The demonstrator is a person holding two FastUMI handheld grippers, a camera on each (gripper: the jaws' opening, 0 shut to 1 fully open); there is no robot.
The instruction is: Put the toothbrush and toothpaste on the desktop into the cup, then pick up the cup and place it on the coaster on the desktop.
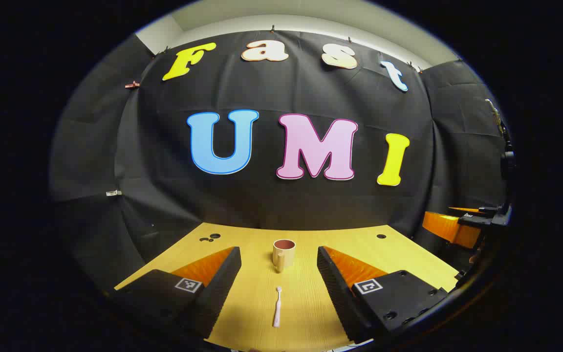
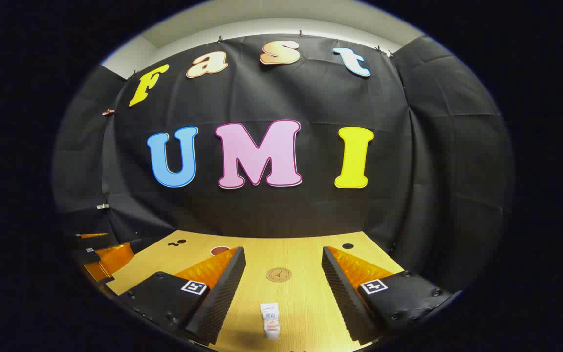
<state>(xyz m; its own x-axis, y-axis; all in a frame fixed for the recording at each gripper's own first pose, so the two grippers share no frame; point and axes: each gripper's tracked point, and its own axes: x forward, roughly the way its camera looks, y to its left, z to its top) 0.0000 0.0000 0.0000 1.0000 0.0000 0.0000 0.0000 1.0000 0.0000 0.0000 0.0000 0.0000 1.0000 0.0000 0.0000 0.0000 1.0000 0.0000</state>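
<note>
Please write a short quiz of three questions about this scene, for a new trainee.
1. True or false: the toothbrush is already inside the cup.
2. What lies on the desktop between the right gripper's fingers, nearer than the coaster? A) toothpaste B) a spoon C) a sponge
3. Fill in: the left gripper is ___ (open or shut).

Key: 1 false, it lies flat on the desktop; 2 A; 3 open.
</note>
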